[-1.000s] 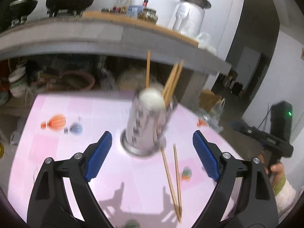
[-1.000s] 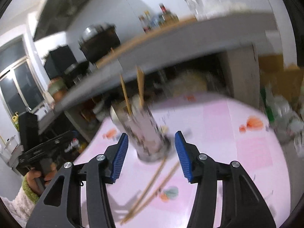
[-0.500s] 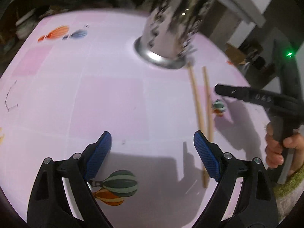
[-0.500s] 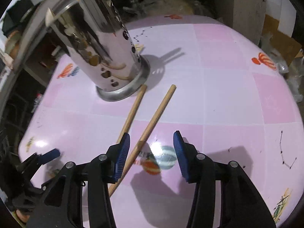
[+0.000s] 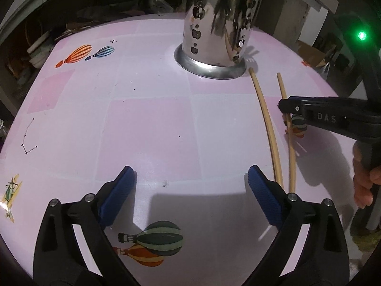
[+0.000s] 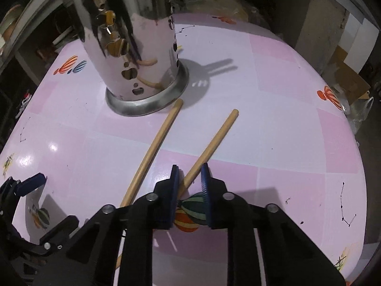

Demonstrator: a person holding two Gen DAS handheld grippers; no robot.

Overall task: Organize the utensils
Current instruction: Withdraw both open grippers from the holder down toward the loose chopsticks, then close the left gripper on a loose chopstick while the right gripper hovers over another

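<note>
Two wooden chopsticks lie side by side on the pink tablecloth (image 6: 285,119), in front of a perforated steel utensil holder (image 6: 133,35) with chopsticks inside. My right gripper (image 6: 190,169) points down over the right chopstick (image 6: 214,140). Its jaws are closing with that stick between them, a gap still showing on the right side. The other chopstick (image 6: 154,143) lies just to its left, with its far end at the holder's base. My left gripper (image 5: 191,169) hovers low over bare cloth, with its jaws opening wide and nothing between them. The holder (image 5: 214,35) stands beyond it.
A hand (image 5: 364,186) holds the right gripper's handle at the right edge of the left wrist view. Balloon prints dot the cloth. Dark shelves and clutter lie past the table's far edge, and cardboard boxes (image 6: 345,76) sit off to the right.
Both grippers tipped down and dropped towards the table. The right gripper's jaws narrowed around the right chopstick. The left jaws spread slightly.
</note>
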